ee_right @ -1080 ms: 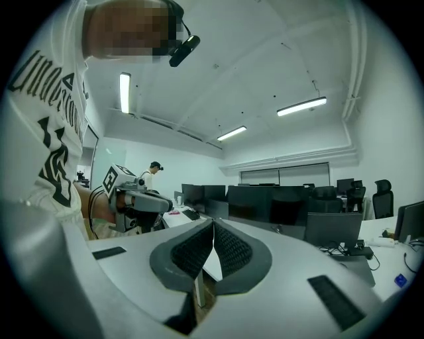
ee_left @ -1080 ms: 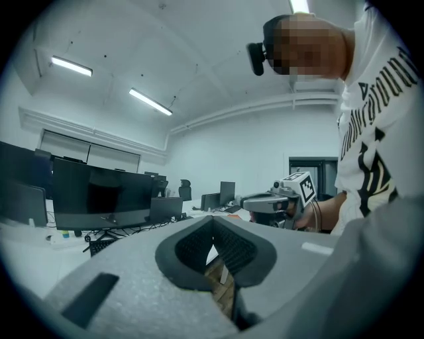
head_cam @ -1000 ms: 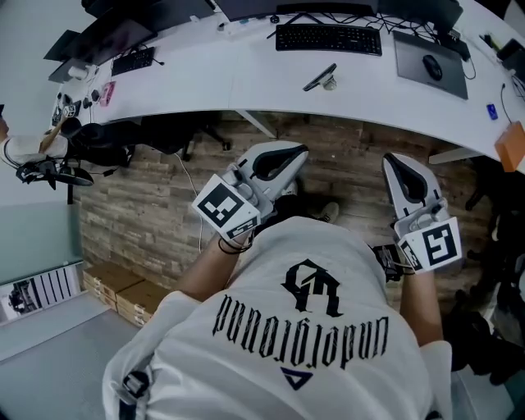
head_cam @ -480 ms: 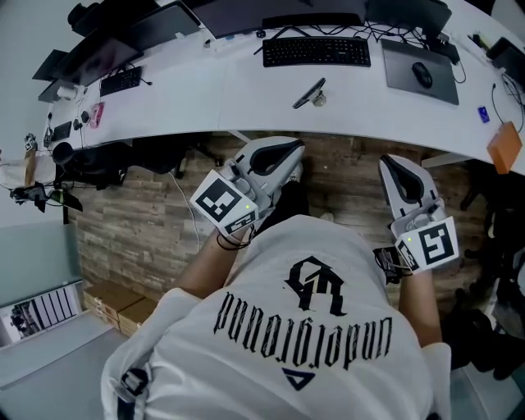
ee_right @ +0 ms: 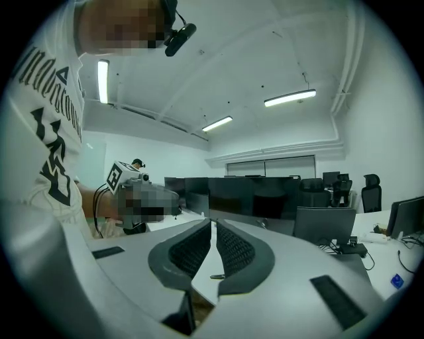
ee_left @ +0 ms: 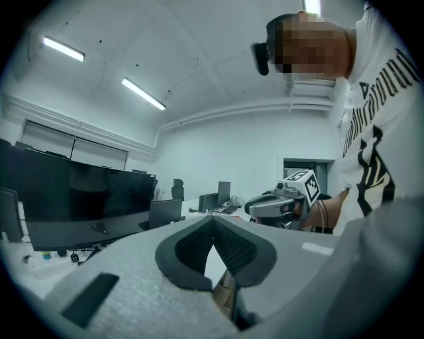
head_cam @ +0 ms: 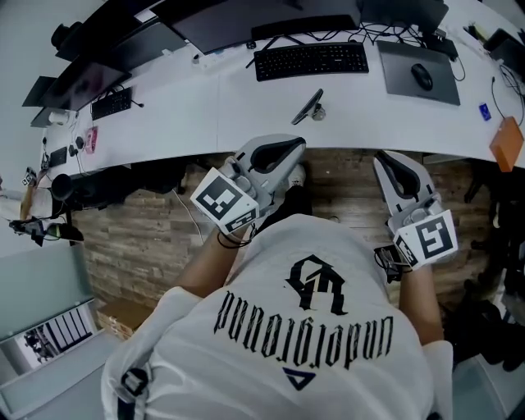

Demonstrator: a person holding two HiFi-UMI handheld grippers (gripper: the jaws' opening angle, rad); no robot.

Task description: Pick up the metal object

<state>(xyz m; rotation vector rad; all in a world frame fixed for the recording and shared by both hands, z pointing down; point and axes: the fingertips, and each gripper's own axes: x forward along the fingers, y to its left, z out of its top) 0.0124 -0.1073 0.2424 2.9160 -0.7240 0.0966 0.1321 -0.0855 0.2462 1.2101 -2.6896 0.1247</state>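
Observation:
The metal object [head_cam: 312,105], a slim dark bar with a round silvery end, lies on the curved white desk [head_cam: 246,107] in front of the keyboard. In the right gripper view it shows as a small sliver [ee_right: 217,276] low between the jaws, far off. My left gripper [head_cam: 283,152] hangs over the floor just short of the desk's front edge, below and left of the object. Its jaws are shut and empty [ee_left: 213,222]. My right gripper [head_cam: 392,164] is held to the right at the same height, shut with nothing in it [ee_right: 213,224].
On the desk sit a black keyboard [head_cam: 312,59], a mouse [head_cam: 422,76] on a grey pad, monitors [head_cam: 238,18] and cables. A small keyboard [head_cam: 111,103] lies far left, an orange item [head_cam: 510,131] far right. Wood-look floor [head_cam: 148,230] lies under the desk.
The view has shifted forward, so the desk and metal object sit lower in the head view and nearer the grippers. Both grippers stay shut, in much the same pose.

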